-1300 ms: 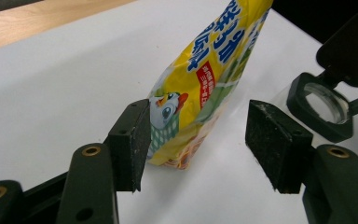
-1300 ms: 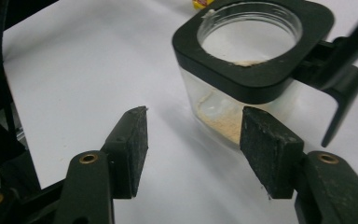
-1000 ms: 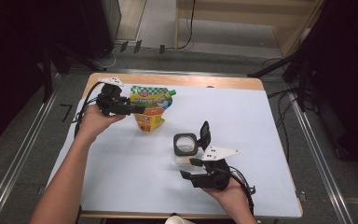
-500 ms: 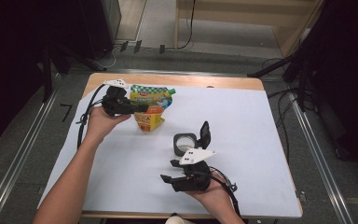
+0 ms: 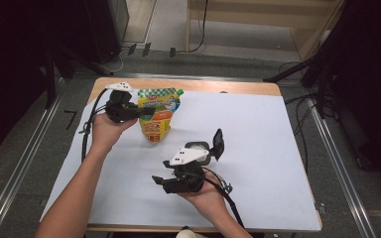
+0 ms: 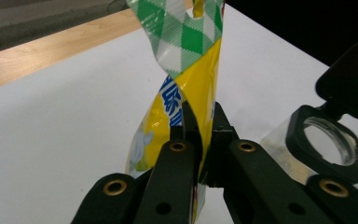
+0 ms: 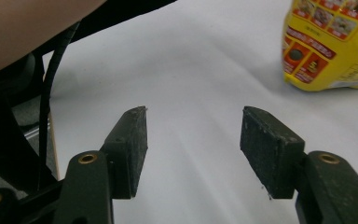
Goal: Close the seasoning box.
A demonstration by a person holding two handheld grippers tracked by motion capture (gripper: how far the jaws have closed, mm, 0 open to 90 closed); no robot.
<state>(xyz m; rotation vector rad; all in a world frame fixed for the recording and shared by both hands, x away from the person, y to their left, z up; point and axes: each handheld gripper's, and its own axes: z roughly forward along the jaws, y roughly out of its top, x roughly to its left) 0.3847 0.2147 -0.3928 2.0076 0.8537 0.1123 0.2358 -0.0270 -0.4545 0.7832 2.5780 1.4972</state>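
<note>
The pouch point(image 5: 158, 113) lies at the desk's point(image 5: 278, 148) eleven o'clock, long axis running twelve to six, green top farthest. The left gripper point(image 5: 146, 112) has just closed, pinching its edge. The right gripper point(image 5: 157, 181) gapes empty beside an open-lidded jar point(image 5: 201, 150).

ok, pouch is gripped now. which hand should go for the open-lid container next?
Right. The right gripper is open and empty near the container, while the left gripper is shut on the pouch.
</note>
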